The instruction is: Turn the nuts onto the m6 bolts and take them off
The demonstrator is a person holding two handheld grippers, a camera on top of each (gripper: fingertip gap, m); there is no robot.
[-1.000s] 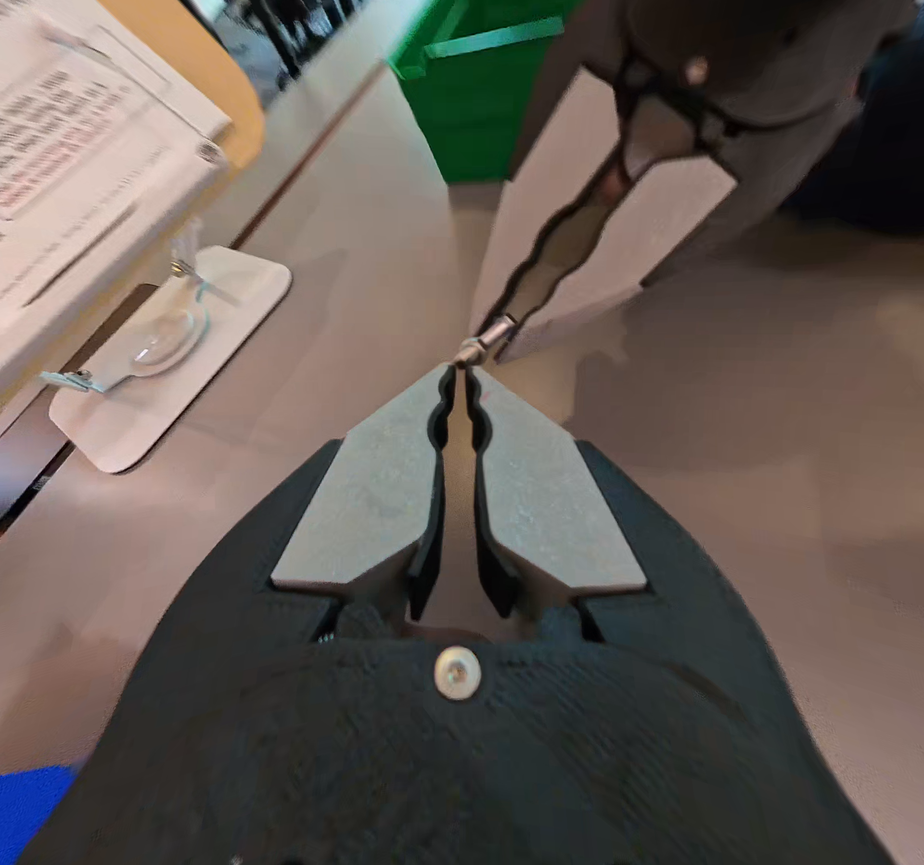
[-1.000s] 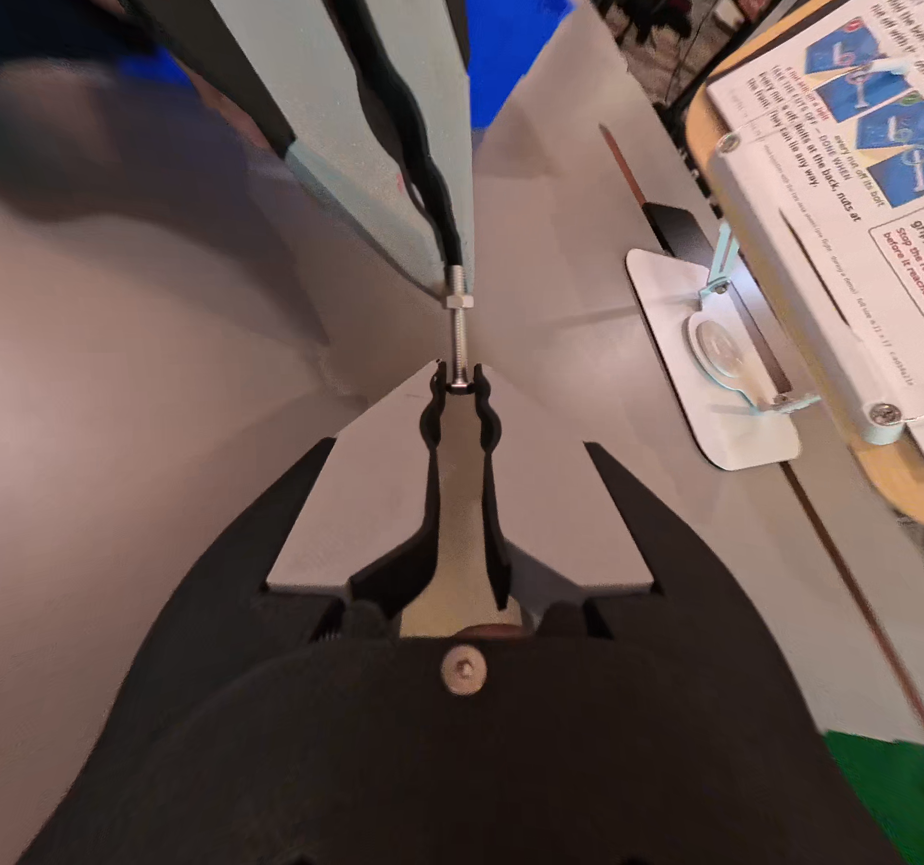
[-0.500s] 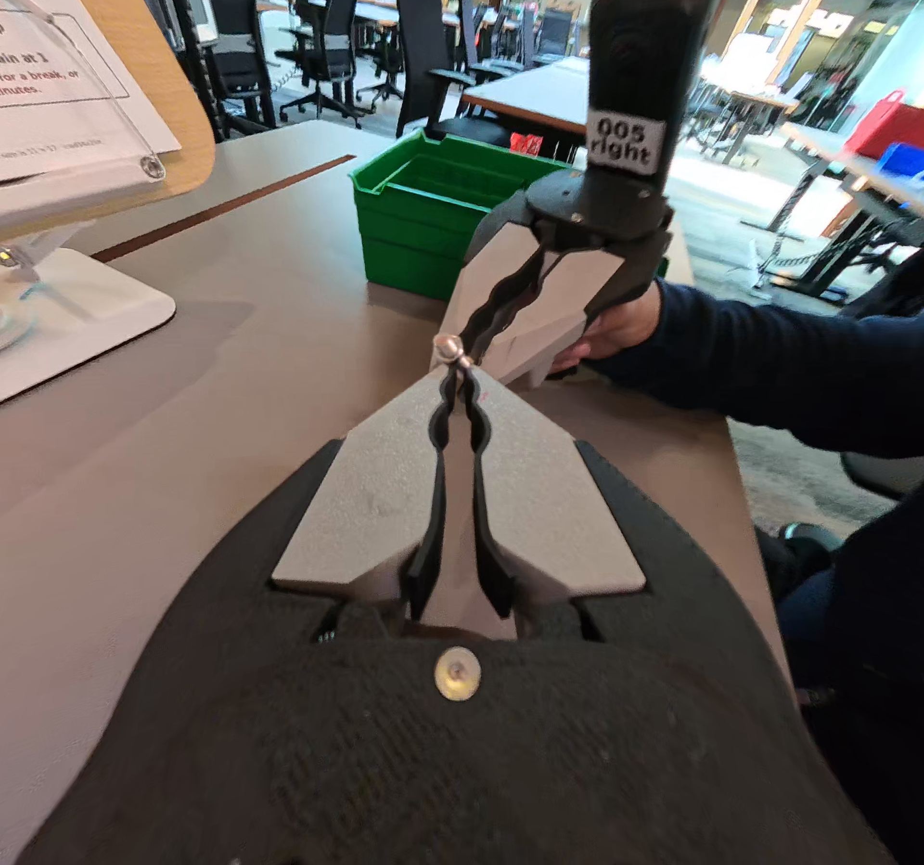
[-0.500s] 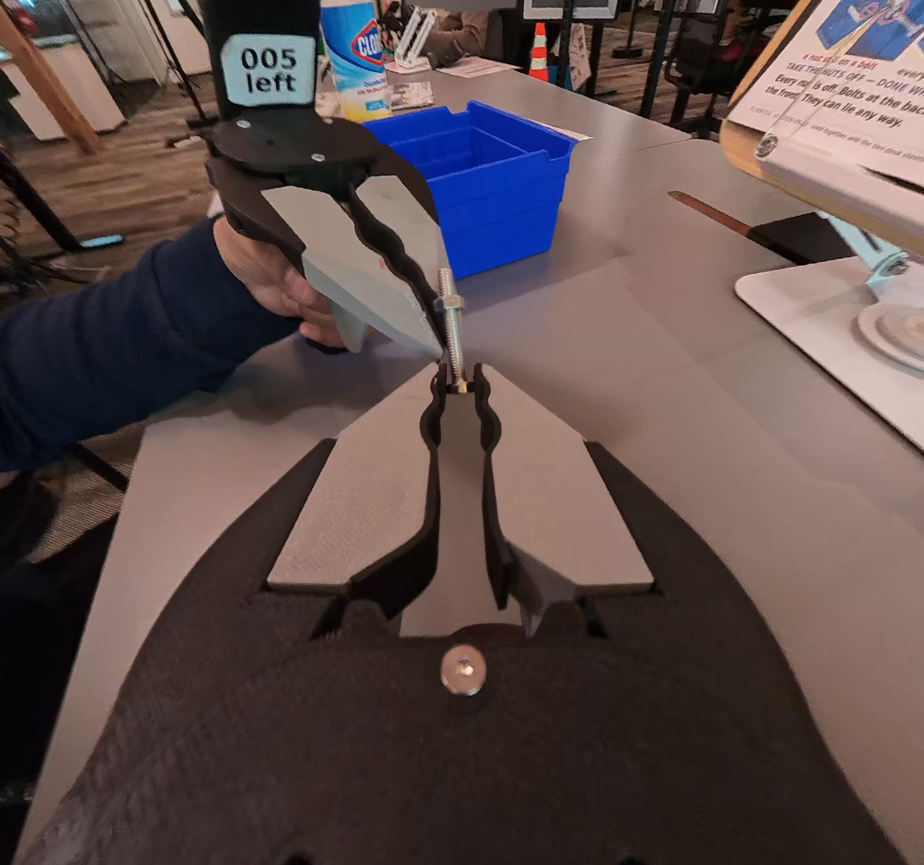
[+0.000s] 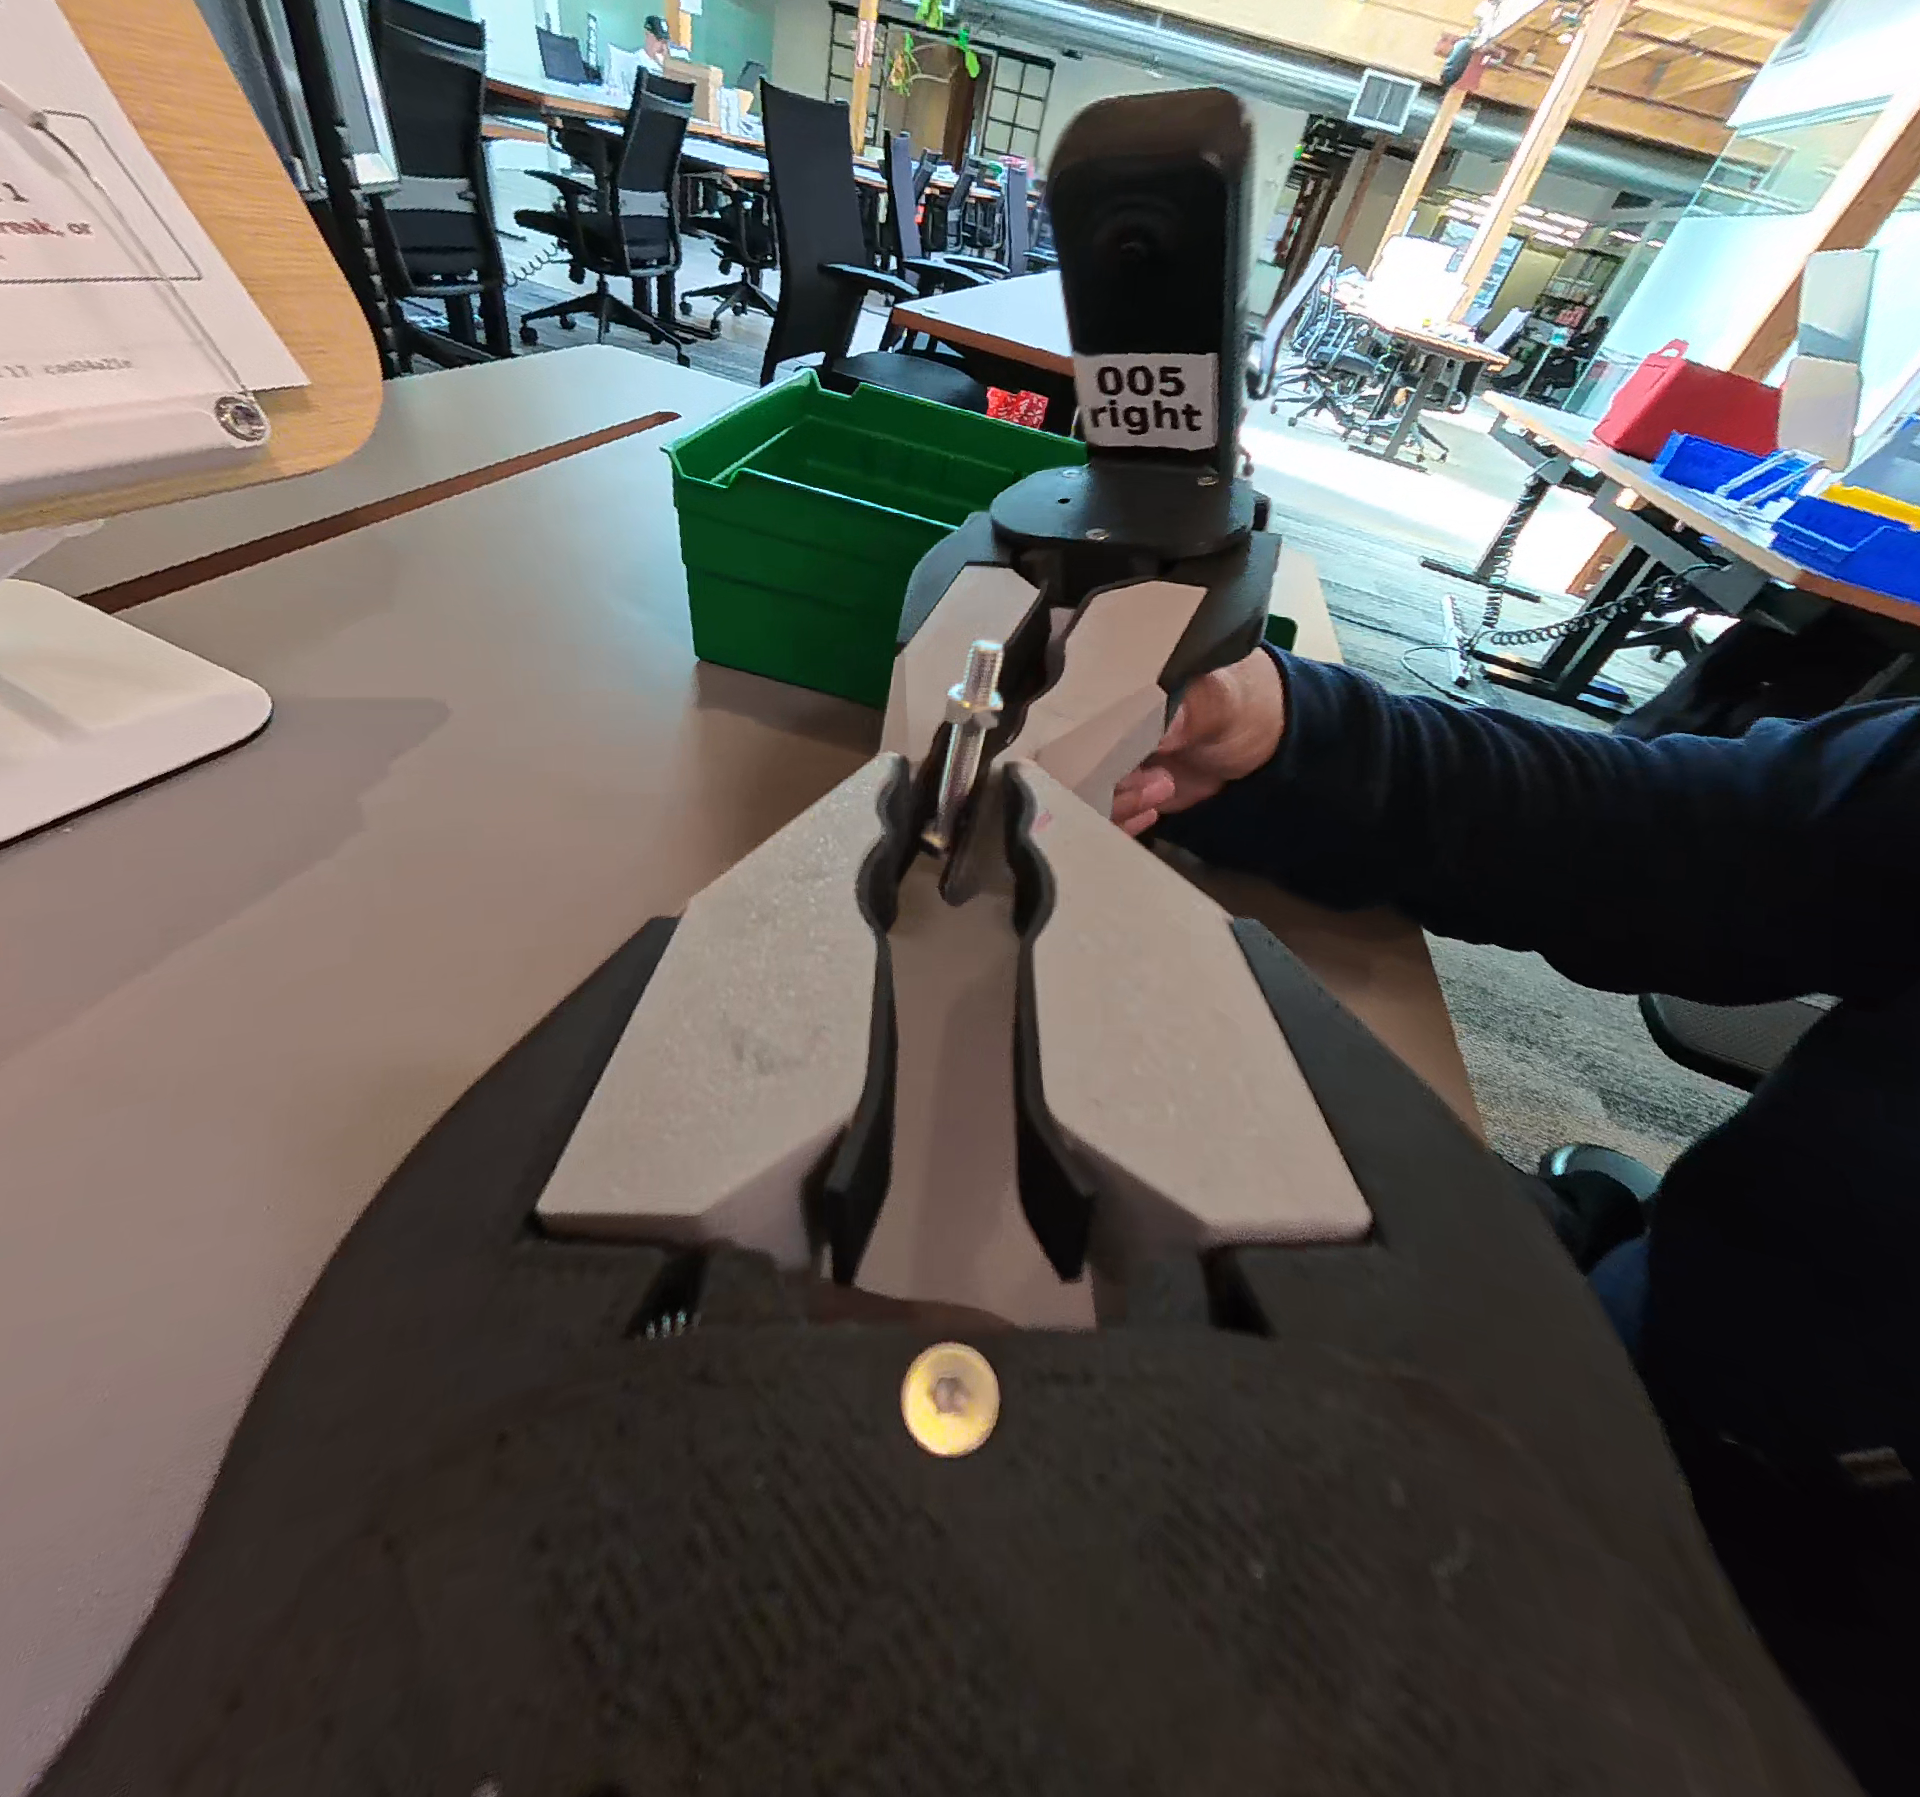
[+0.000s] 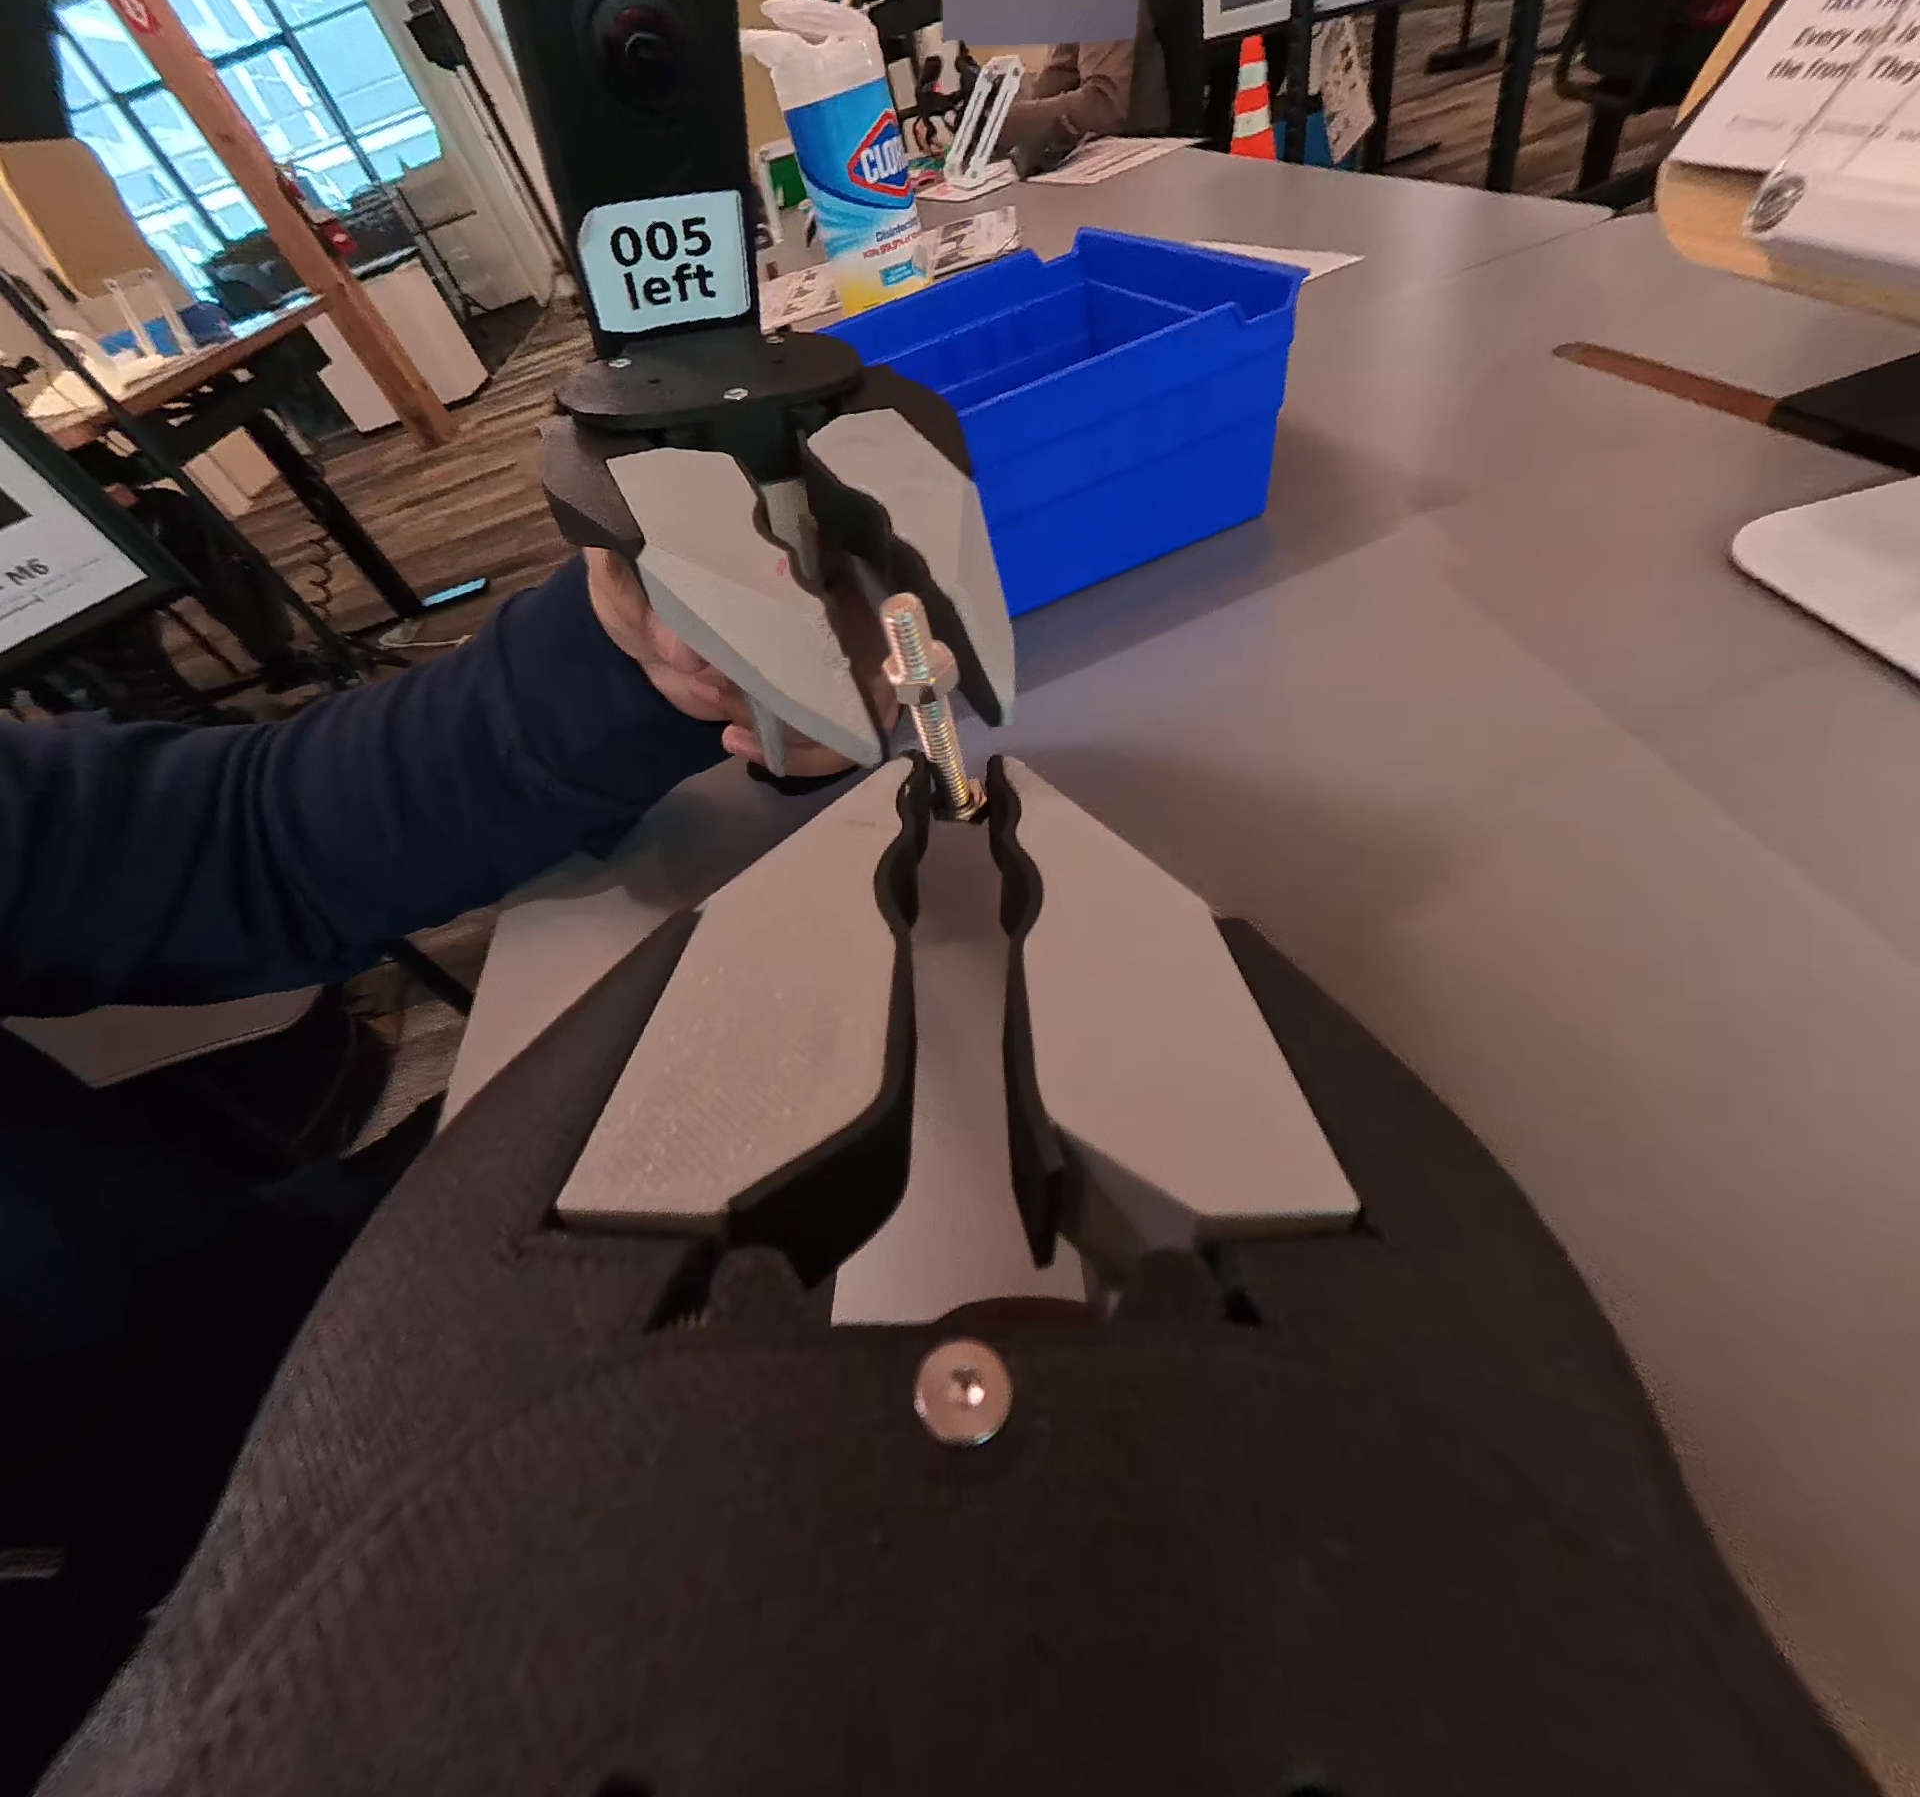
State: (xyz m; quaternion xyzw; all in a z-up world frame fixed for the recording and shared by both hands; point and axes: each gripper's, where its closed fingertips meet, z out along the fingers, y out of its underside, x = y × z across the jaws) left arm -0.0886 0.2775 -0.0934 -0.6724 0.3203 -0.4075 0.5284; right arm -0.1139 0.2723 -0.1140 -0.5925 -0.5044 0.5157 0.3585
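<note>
Bolt (image 6: 928, 708): you have one, carrying one nut (image 6: 918, 672). Your right tongs (image 6: 954, 779) clamp its head; your left tongs (image 5: 943, 779) stand apart around it, over the counter (image 6: 1507, 812).

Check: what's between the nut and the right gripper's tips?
Only bare thread of the bolt runs from nut to right gripper, clearest in right wrist view.

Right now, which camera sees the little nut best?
The right wrist view: the nut shows large and sharp, partway down the bolt. The left wrist view shows it too, but smaller and against a dark background.
</note>
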